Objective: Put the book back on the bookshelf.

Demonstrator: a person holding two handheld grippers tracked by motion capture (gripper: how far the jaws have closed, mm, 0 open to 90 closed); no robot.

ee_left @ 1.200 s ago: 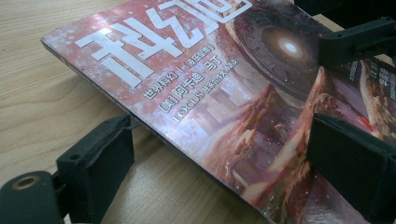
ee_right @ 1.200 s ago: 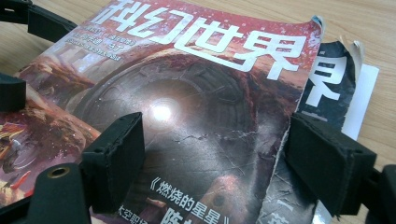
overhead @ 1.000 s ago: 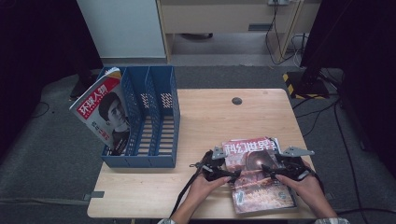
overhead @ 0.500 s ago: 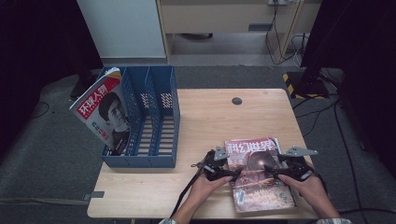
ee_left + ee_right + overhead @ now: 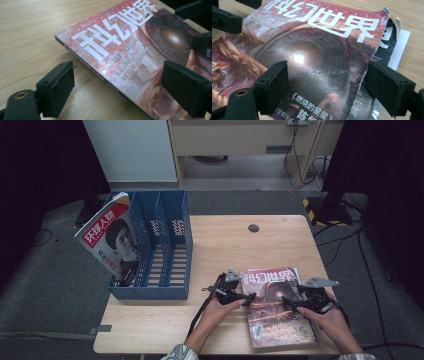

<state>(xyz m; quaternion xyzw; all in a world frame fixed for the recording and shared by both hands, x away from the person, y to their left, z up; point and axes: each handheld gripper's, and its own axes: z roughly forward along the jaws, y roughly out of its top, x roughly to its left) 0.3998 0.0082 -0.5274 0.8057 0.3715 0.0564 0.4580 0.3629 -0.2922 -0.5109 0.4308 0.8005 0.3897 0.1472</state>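
Magazine [image 5: 277, 305]: lay flat on the table's [image 5: 225, 245] near edge, cover up.
Left gripper [image 5: 239, 296]: jaws spread wide, straddling the spine.
Right gripper [image 5: 295, 303]: released, over the loose page edge.
Advice: pinching both edges evenly would probably prevent curling.

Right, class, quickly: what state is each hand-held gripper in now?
Left hand-held gripper: open, astride the magazine's spine edge.
Right hand-held gripper: open, over its cover's torn edge.

Two magazines: one red-covered [image 5: 279, 307] on the table [image 5: 240, 245], one [image 5: 112, 240] in the rack. One blue file rack [image 5: 165, 245]. Two grippers, left [image 5: 235, 295] and right [image 5: 305, 302].
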